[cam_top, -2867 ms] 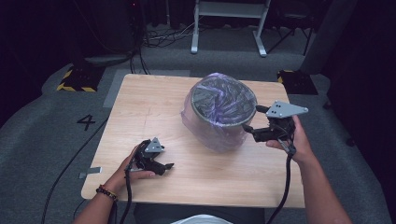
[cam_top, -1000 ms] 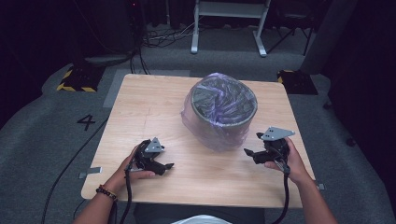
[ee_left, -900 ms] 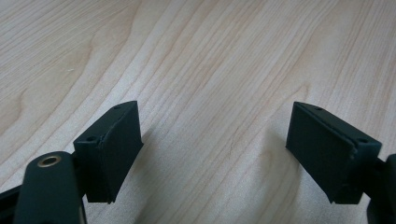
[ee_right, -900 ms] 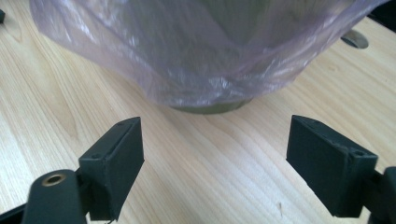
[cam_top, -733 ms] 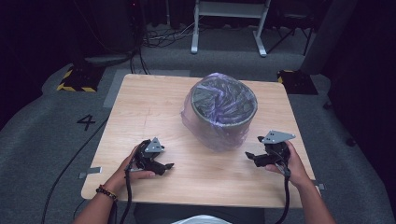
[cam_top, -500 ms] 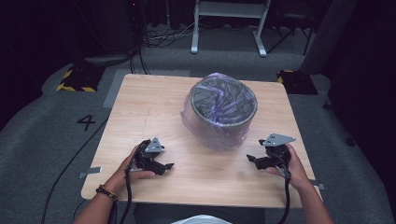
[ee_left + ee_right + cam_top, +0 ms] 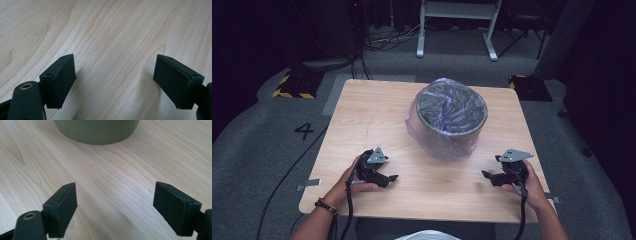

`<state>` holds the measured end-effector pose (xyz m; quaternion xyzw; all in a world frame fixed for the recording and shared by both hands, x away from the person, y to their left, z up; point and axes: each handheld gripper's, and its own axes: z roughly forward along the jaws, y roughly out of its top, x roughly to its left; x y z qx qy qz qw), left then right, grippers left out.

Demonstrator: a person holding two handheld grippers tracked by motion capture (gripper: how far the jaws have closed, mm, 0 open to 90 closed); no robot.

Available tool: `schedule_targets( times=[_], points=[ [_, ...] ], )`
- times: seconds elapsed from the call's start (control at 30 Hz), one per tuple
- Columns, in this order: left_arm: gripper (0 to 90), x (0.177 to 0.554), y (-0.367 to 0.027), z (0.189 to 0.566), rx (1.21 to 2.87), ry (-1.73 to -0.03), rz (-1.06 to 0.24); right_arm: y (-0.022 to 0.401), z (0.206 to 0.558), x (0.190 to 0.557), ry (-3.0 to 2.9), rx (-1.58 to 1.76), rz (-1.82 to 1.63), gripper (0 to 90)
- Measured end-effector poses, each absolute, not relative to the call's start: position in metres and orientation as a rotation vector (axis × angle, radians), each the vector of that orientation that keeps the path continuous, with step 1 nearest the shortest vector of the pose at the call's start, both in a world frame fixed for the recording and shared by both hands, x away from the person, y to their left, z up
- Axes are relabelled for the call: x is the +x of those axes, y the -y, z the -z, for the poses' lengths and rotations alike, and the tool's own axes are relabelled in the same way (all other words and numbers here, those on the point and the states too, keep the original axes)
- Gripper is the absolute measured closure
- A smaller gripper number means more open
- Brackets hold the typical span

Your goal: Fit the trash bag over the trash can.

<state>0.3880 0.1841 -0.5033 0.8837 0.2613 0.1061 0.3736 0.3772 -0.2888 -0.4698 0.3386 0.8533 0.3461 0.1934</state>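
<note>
Light wood counter [image 7: 377,112], grain running lengthwise, sitting on grey carpet in a dark room. Yellow-and-black striped block [image 7: 292,85] on the floor off the far left corner, a black one [image 7: 529,86] off the far right, a white metal frame [image 7: 458,25] further back with a tangle of cables [image 7: 387,40] next to it. A "4" [image 7: 305,131] marked on the carpet at the left.

One bin [image 7: 452,117] on the counter, round, olive green, lined with a purplish see-through bag [image 7: 432,142] that spills over the rim and down the sides. Sits a bit right of centre, toward the far half.

Two grippers, both down near the close edge. Left gripper [image 7: 384,177] low over bare wood, fingers [image 7: 60,80] spread wide, nothing between them. Right gripper [image 7: 489,176] same deal, fingers [image 7: 61,207] released and empty, pointing at the bin, well short of it. Possibly resting on the wood, hard to tell from above.

One beaded bracelet [image 7: 324,206] on the left wrist.
</note>
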Motion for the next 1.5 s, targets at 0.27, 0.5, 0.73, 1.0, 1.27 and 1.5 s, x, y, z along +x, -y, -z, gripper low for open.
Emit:
schedule_targets(
  times=[0.27, 0.5, 0.73, 1.0, 1.27, 1.5],
  points=[
    [17.9, 0.388, -0.184, 0.503, 2.264, -0.669, -0.271, 0.305, 0.478, 0.371, -2.377, 0.999, -0.957, 19.4],
    [17.9, 0.388, -0.184, 0.503, 2.264, -0.670, -0.271, 0.317, 0.484, 0.367, -2.360, 1.041, -0.947, 19.5],
    [17.9, 0.388, -0.184, 0.503, 2.263, -0.669, -0.272, 0.324, 0.489, 0.366, -2.344, 1.078, -0.948, 19.5],
    [17.9, 0.388, -0.184, 0.503, 2.263, -0.669, -0.272, 0.333, 0.494, 0.365, -2.314, 1.130, -0.957, 19.5],
    [18.0, 0.388, -0.184, 0.503, 2.263, -0.669, -0.272, 0.344, 0.500, 0.365, -2.288, 1.188, -0.962, 19.1],
    [17.9, 0.388, -0.184, 0.503, 2.263, -0.669, -0.271, 0.354, 0.503, 0.367, -2.236, 1.245, -0.994, 17.4]
  ],
)
